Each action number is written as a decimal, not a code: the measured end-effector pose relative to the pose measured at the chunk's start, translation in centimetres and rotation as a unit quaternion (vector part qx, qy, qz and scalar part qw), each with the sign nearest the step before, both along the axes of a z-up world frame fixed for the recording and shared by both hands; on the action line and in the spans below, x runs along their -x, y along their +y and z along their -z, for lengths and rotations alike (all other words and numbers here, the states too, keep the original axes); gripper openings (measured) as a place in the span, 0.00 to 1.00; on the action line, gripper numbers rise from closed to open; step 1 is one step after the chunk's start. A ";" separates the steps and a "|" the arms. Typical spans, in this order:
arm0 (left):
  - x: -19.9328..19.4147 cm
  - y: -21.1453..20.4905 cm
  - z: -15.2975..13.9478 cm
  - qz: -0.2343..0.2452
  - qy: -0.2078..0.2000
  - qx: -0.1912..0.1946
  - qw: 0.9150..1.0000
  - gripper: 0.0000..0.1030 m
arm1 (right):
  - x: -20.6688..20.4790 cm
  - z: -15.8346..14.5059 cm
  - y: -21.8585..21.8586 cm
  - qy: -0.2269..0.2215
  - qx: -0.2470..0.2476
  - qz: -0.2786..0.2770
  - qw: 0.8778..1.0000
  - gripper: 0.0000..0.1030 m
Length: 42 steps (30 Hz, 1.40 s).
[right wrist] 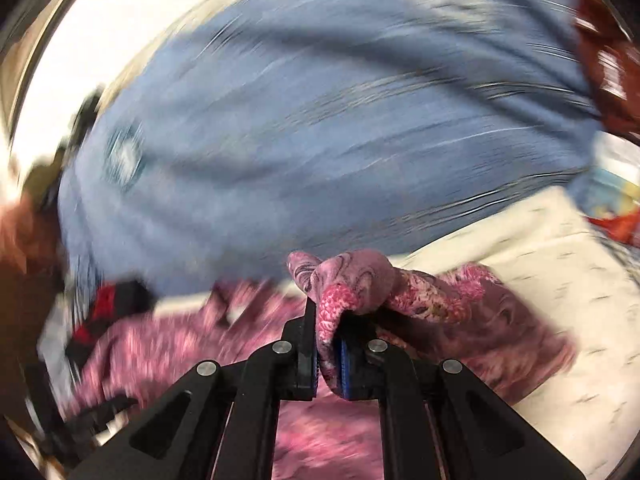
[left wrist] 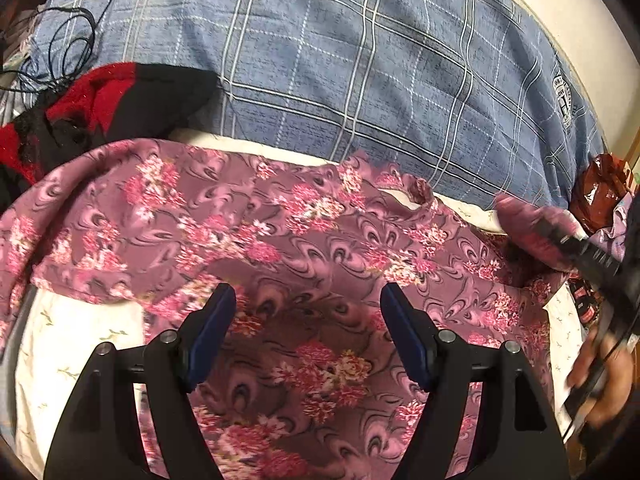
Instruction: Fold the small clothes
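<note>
Mauve floral garment, a thin soft cloth printed with pink flower clusters, lies spread over the cream printed sheet on the near side of the bed, its far edge just short of the blue plaid blanket. Your right gripper has its jaws pressed together on a bunched corner of that garment at the scene's right, and the cloth trails down from the pinch to the bed. Your left gripper hangs wide apart over the middle of the garment, holding nothing. To fold well, carry the pinched corner across low and steady so the layer lands flat, and let your left gripper pin the middle or the near edge so the cloth does not slide with the pull. Aim the corner at the matching edge on the left, near the red and black knitted garment, without dragging that one in. The floral cloth looks limp and wrinkled, with a raised curl along its far edge that will likely need smoothing.
</note>
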<state>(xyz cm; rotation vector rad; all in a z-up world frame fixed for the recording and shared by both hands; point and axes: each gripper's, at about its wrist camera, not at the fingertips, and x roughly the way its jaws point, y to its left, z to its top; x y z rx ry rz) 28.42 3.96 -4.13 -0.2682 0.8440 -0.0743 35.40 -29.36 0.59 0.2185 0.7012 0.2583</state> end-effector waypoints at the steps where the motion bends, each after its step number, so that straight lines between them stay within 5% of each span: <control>1: 0.1 0.3 -0.1 0.000 -0.001 0.002 1.000 0.72 | 0.0 0.8 2.0 0.008 0.013 -0.017 1.000 0.07; 7: 0.1 2.3 -0.8 -0.017 -0.006 0.019 1.000 0.72 | 1.1 3.6 9.4 0.039 0.078 -0.070 0.994 0.16; 12: 0.3 4.5 -1.2 -0.045 -0.012 0.024 0.999 0.72 | 3.5 4.5 15.4 0.019 0.150 -0.127 0.980 0.40; 19: -0.2 5.6 -0.4 -0.051 0.009 0.052 0.997 0.72 | 7.8 4.3 18.7 0.017 0.167 -0.232 0.958 0.41; 25: -0.8 1.8 0.6 0.042 0.051 0.078 0.995 0.77 | 11.2 3.1 10.7 0.028 0.116 -0.167 0.979 0.48; 31: -2.4 -2.4 4.0 0.095 0.144 0.206 0.963 0.80 | 11.8 3.4 -0.5 0.062 0.053 -0.049 0.995 0.48; 33: -2.9 -3.4 4.2 0.072 0.141 0.225 0.961 0.80 | 11.5 3.6 -3.4 0.072 0.014 -0.019 0.997 0.50; 34: -3.3 -3.6 3.9 0.058 0.134 0.231 0.962 0.67 | 11.4 3.7 -4.7 0.075 -0.007 -0.006 0.997 0.50; 35: -3.7 -3.7 3.7 0.048 0.128 0.240 0.961 0.34 | 11.3 3.8 -6.0 0.076 -0.026 0.006 0.997 0.51; 37: -4.8 -3.9 3.1 0.034 0.126 0.253 0.959 0.09 | 11.2 4.0 -8.0 0.079 -0.075 0.026 0.994 0.52; 42: -4.4 -2.3 -1.5 -0.016 0.055 0.228 0.972 0.09 | 10.5 5.7 -11.4 0.093 -0.239 0.054 0.965 0.62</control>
